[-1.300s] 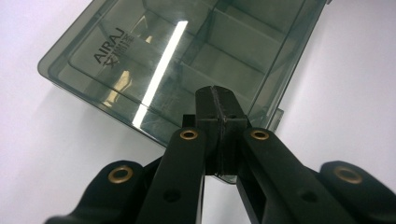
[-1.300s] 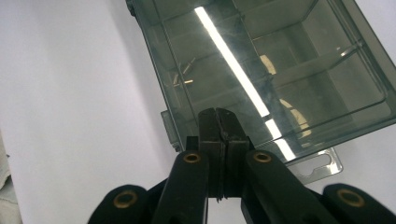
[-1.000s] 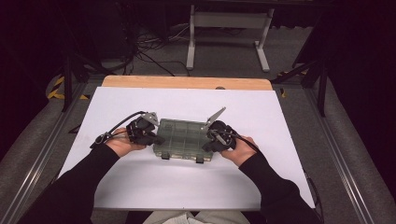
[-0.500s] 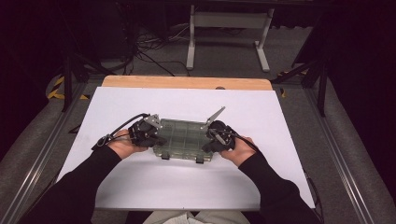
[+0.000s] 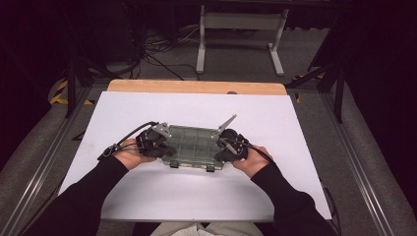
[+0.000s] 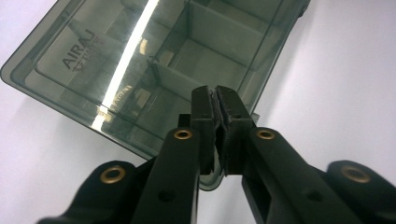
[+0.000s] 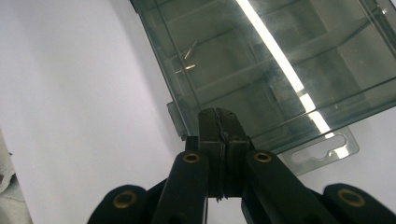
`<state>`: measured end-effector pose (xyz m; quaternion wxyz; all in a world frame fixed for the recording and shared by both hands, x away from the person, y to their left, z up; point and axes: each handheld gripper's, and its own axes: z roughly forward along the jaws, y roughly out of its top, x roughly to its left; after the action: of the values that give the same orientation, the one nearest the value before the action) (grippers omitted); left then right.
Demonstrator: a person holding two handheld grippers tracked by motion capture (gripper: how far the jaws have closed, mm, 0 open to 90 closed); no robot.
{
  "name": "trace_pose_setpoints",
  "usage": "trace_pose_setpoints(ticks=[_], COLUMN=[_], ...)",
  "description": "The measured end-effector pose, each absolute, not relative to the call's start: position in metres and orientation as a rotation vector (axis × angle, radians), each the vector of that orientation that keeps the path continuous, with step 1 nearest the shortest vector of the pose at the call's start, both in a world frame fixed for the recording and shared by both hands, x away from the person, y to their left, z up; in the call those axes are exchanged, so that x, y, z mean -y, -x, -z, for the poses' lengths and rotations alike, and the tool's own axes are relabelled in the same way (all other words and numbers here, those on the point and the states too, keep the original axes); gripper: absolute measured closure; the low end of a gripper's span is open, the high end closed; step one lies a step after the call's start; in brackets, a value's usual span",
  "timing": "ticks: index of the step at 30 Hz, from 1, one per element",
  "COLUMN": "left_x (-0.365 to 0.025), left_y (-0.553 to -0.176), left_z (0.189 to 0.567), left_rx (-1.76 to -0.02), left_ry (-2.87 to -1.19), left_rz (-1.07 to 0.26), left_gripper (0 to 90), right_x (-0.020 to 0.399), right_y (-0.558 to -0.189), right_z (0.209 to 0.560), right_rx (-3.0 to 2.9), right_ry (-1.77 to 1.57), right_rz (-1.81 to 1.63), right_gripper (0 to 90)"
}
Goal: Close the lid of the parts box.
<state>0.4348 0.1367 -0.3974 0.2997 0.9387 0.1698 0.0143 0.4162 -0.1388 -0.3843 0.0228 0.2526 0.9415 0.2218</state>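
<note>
While white sheet [image 5: 196,196] is covering wood table [image 5: 196,87] in dark room, compartment box [image 5: 193,145] is sitting mid-sheet.
L gripper [image 6: 217,100] jaws just easing apart, near-closed at box end; R gripper [image 7: 218,122] closed at other end; box shifted slightly vs earlier.

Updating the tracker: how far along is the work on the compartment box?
Done: the box lies flat and looks closed. In hand: left gripper and right gripper sit at its ends, jaws together; the left's have just been opening slightly, nothing between them. Left: the two front latches, whose state I can't tell.
</note>
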Motion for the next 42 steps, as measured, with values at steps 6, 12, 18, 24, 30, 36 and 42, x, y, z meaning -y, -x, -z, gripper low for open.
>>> trace_pose_setpoints(ticks=[6, 12, 18, 24, 30, 36, 42], left_x=[-0.141, -0.15, -0.161, -0.169, -0.177, -0.182, -0.186], left_y=[-0.425, -0.412, -0.404, -0.399, -0.395, -0.391, -0.387], left_z=[0.39, 0.387, 0.394, 0.407, 0.415, 0.42, 0.42], left_rx=[-0.432, -0.43, -0.465, -0.493, -0.533, -0.555, -0.572], left_ry=[-2.444, -2.386, -2.346, -2.357, -2.348, -2.342, -2.327], left_rz=[-0.02, -0.013, -0.009, -0.005, 0.023, 0.024, 0.017], left_gripper=[77.8, 69.7, 67.0, 65.2, 64.7, 64.7, 63.2], right_x=[0.143, 0.15, 0.155, 0.159, 0.16, 0.162, 0.162], right_y=[-0.405, -0.392, -0.388, -0.394, -0.398, -0.402, -0.402], right_z=[0.385, 0.385, 0.395, 0.403, 0.407, 0.41, 0.41], right_rx=[-2.918, -2.92, -2.948, -2.951, -2.938, -2.932, -2.944], right_ry=[-0.762, -0.748, -0.766, -0.812, -0.825, -0.842, -0.835], right_rz=[-0.71, -0.726, -0.664, -0.661, -0.619, -0.62, -0.647], right_gripper=[89.7, 88.8, 89.1, 90.0, 90.0, 90.0, 89.5])
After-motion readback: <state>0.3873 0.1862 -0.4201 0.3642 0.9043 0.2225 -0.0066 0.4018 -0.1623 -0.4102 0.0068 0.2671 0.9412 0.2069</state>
